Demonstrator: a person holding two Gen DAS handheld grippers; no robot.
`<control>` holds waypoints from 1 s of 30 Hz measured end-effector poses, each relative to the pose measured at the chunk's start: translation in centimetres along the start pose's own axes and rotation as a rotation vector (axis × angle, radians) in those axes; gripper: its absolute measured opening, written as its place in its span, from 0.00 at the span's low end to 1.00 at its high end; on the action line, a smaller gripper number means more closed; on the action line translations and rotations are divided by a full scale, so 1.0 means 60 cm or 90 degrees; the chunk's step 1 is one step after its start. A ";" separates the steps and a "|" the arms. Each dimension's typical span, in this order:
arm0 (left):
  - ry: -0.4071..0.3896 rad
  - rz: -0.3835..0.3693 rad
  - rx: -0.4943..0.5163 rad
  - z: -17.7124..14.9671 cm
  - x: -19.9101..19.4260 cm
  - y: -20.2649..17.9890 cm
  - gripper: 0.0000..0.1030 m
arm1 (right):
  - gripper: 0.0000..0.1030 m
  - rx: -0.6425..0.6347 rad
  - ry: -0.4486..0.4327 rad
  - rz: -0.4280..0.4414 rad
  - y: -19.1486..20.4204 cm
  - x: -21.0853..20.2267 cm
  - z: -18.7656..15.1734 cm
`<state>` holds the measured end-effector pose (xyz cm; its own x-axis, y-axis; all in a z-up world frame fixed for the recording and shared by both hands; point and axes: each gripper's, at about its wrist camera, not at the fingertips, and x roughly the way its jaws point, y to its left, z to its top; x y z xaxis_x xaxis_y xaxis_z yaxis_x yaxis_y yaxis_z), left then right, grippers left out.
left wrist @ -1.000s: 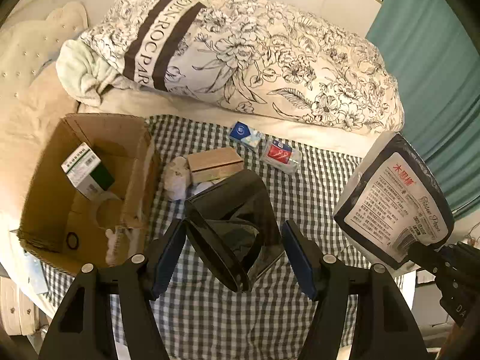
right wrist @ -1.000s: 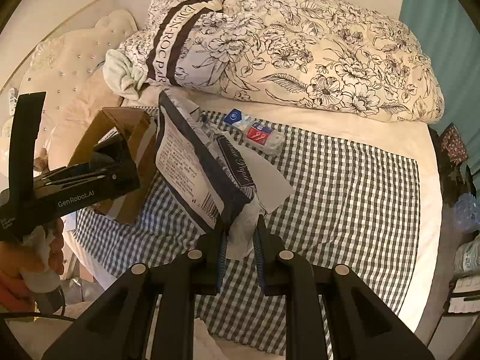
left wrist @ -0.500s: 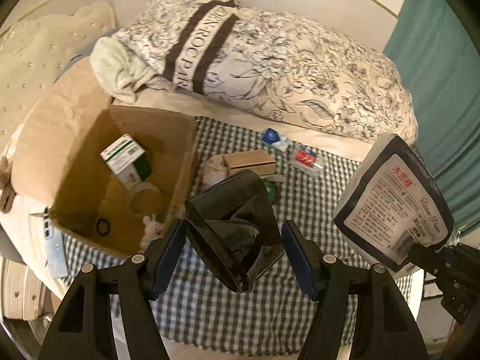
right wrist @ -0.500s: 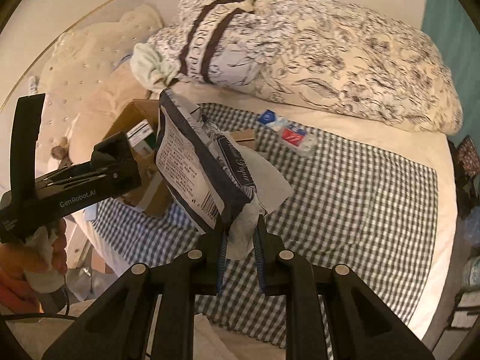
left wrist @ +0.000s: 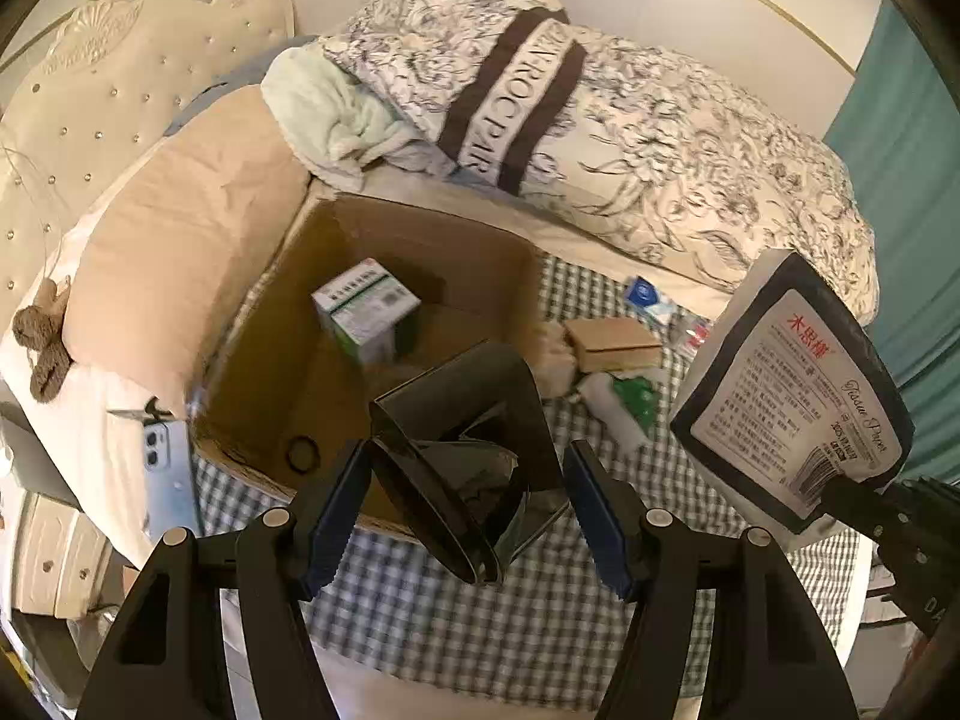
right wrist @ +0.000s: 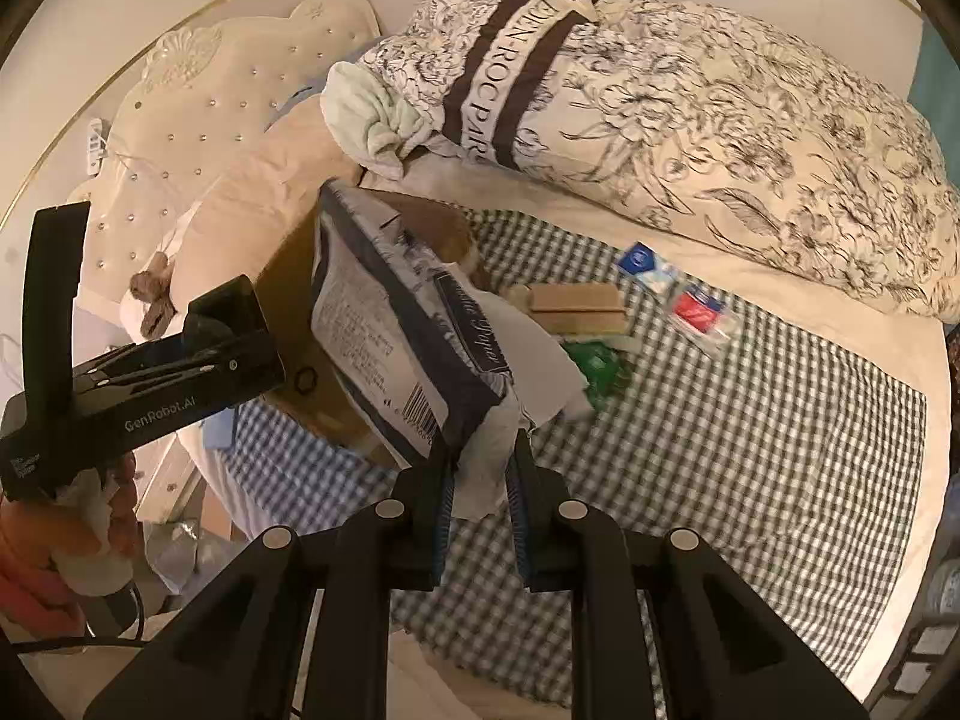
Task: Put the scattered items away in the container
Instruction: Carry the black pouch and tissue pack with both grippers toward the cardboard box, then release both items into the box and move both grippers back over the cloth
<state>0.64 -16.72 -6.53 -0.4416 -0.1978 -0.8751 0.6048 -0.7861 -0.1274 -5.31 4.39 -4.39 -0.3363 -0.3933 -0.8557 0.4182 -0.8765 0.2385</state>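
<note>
An open cardboard box [left wrist: 420, 246] sits on the checked cloth [left wrist: 480, 600], holding a green-and-white carton [left wrist: 366, 306] and a black hair tie [left wrist: 303, 455]. My left gripper [left wrist: 462, 498] hangs over the box's near edge, shut on a glossy black folded case [left wrist: 468, 414]. My right gripper [right wrist: 480, 468] is shut on the lower edge of a dark-bordered tissue pack [right wrist: 390, 324], also visible at the right of the left wrist view as the tissue pack [left wrist: 792, 384]. On the cloth lie a brown box [right wrist: 576, 303], a green item [right wrist: 594, 366], a blue packet [right wrist: 645, 264] and a red packet [right wrist: 699, 312].
A floral quilt [left wrist: 660, 138] and a beige pillow [left wrist: 180, 252] border the box at the back and left. A phone [left wrist: 162, 456] lies off the box's left corner. A person's hand [right wrist: 66, 534] grips the left tool. A teal curtain [left wrist: 900, 150] hangs on the right.
Both grippers have travelled left across the bed with their loads. The cardboard box has come from the left edge to under the left gripper. Neither grip changed.
</note>
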 end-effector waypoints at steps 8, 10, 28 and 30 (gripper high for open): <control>0.045 -0.015 0.030 0.042 0.064 0.087 0.66 | 0.16 0.017 0.023 -0.002 0.104 0.083 0.045; 0.061 -0.021 0.044 0.048 0.084 0.101 0.66 | 0.16 0.024 0.032 -0.004 0.124 0.109 0.056; 0.131 -0.050 0.109 0.095 0.186 0.148 0.74 | 0.31 0.082 0.072 -0.040 0.172 0.211 0.114; 0.131 -0.042 0.110 0.102 0.189 0.149 0.80 | 0.55 0.088 0.068 -0.057 0.171 0.212 0.121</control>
<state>-3.00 -29.59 -14.75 -0.3217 -0.0334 -0.9463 0.4492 -0.8851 -0.1214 -11.41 -11.61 -9.48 -0.2720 -0.2871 -0.9185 0.2680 -0.9393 0.2143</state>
